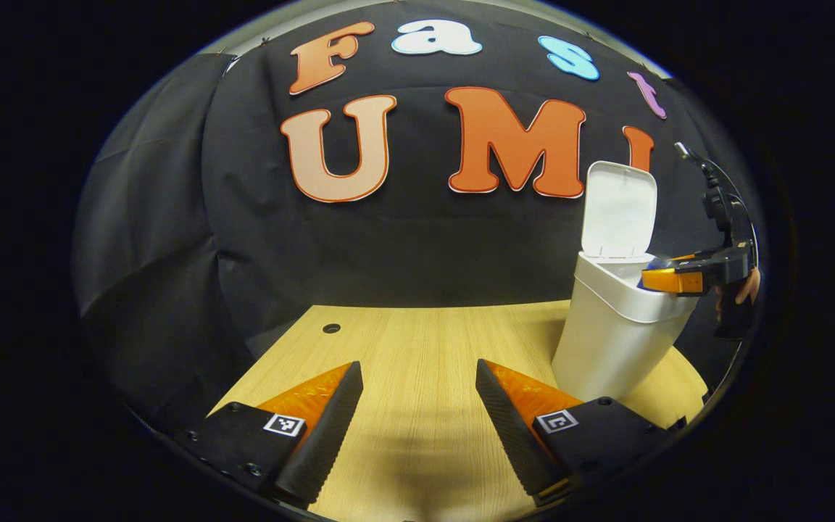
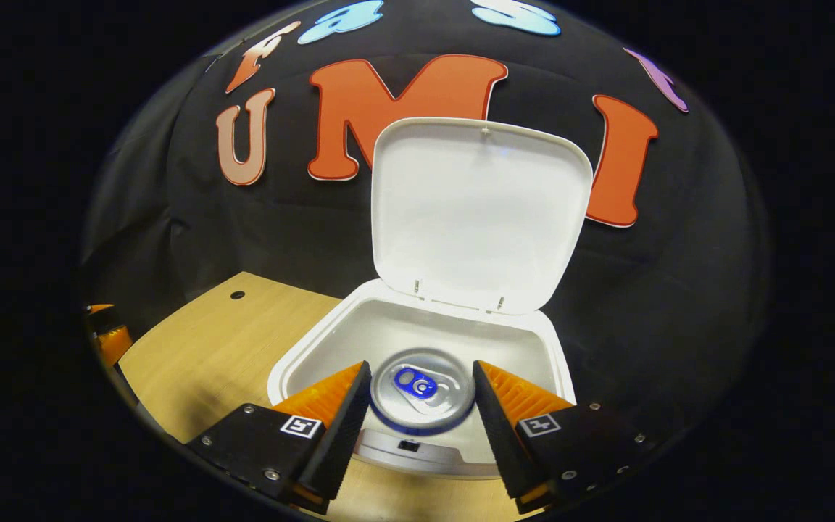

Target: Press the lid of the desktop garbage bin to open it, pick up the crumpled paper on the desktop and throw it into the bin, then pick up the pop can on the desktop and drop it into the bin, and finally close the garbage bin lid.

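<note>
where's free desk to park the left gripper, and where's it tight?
Free: the bare wooden desktop ahead of the left gripper, bordered by the cloth wall behind and the bin at its right. Tight: the bin mouth, where the right gripper holds the pop can under the raised lid.

White bin (image 2: 301, 362) on the desk, lid (image 2: 479, 210) upright and open; silver, blue-tabbed can (image 2: 421, 391) above its mouth.
</note>
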Tool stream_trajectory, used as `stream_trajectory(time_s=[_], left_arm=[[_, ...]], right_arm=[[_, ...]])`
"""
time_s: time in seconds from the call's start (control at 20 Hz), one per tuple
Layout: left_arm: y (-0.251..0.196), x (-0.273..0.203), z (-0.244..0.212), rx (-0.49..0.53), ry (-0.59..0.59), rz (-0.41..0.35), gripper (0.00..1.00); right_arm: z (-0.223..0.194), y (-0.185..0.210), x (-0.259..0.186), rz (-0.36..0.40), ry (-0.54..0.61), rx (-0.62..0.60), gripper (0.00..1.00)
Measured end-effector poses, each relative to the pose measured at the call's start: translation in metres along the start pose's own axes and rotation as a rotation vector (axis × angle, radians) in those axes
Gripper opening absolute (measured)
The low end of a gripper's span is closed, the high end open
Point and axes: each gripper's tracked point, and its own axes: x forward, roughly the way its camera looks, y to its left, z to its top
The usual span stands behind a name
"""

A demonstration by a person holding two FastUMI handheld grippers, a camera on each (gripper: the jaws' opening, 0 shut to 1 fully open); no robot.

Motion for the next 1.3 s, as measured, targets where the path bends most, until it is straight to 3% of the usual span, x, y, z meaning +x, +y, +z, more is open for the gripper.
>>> stream_trajectory(time_s=[0.35, 1.3], left_arm=[[0.004, 0.003, 0.002, 0.006, -0.003, 0.002, 1.00], [0.007, 0.016, -0.003, -0.048, 0.024, 0.001, 1.00]], right_arm=[[0.038, -0.012, -0.004, -0.029, -0.053, 0.003, 0.84], [0.202, -0.043, -0.003, -0.073, -0.258, 0.006, 0.83]])
